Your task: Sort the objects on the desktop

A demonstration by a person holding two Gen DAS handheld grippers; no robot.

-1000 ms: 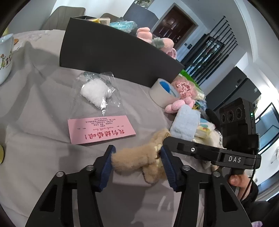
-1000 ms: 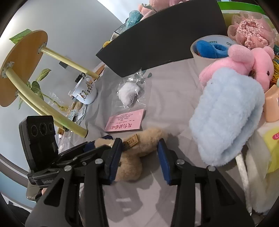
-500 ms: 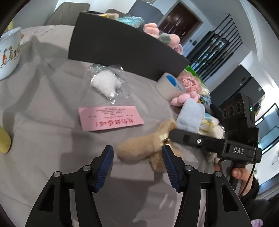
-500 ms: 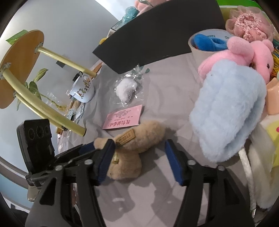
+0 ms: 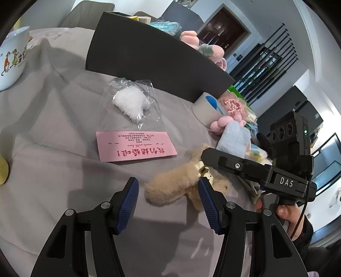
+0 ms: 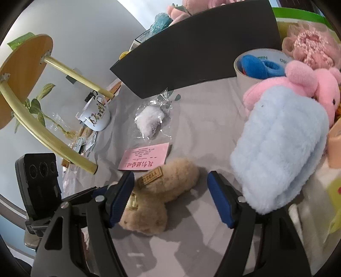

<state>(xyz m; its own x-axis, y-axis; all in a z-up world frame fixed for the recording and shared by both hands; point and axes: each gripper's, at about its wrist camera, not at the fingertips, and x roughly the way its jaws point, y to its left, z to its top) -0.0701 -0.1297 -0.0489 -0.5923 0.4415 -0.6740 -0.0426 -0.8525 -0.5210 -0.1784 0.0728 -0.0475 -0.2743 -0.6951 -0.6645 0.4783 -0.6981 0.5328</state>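
White walls surround a dark wooden door; a round wooden stool with yellow legs stands beside a leafy green plant.

"DAS" on right gripper, "made with love" on pink card (upside down)
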